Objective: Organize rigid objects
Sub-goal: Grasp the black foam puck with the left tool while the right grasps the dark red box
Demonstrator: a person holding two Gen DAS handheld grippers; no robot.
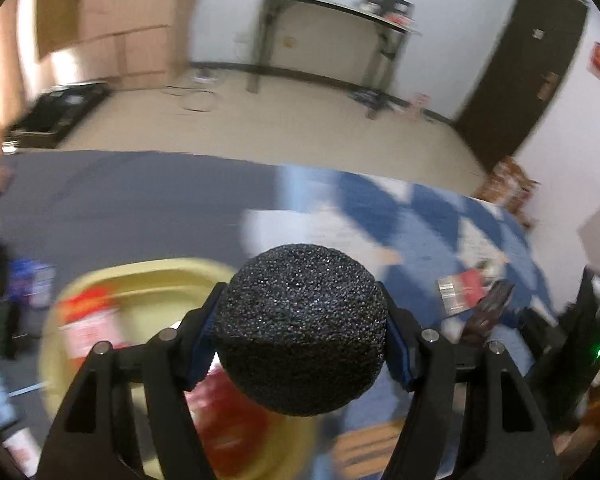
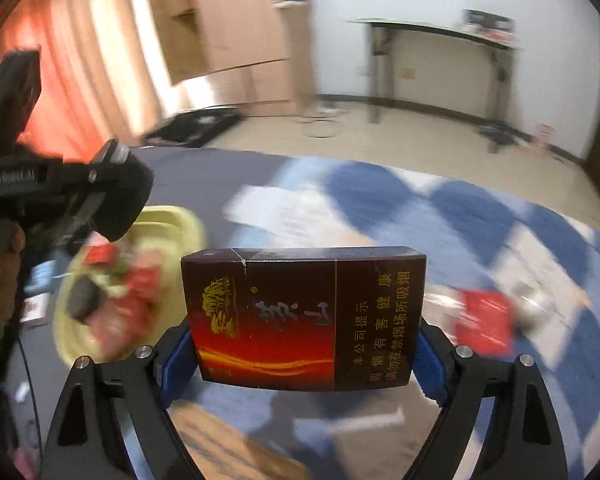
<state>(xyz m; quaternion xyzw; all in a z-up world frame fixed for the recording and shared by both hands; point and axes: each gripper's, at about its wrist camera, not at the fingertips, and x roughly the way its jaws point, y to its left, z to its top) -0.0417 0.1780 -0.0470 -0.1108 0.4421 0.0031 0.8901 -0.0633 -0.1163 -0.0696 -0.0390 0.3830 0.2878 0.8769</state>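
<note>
**Black foam ball in one hand, cigarette pack in the other**

Black foam ball (image 1: 302, 330) is clamped in my left gripper (image 1: 300, 344), the blue pads (image 1: 204, 344) pressing on both sides of it, so that one's a solid grasp. It's up in the air above the near left part of the table, right over the yellow tray (image 1: 140, 280). The tray already has some red and white packets in it, though they're too blurred to read.

My right gripper (image 2: 306, 356) has a dark brown and red cigarette pack (image 2: 300, 318) pinched between its blue pads (image 2: 430, 360), held flat-on to the camera with the gold printing sideways. It's also lifted clear of the table, a bit right of the tray (image 2: 180, 224).

From the right wrist view I can see my left gripper (image 2: 116, 204) with the ball off at the far left, hanging over the tray's far end. There's a dark rounded thing (image 2: 84, 296) lying in the tray among the red packets.

Under all this is a blue and white checked cloth (image 2: 500, 220) covering the right half of the table, and a red pack (image 2: 486, 326) is lying on it to the right. The grey tabletop (image 1: 120, 200) shows on the left.
</note>
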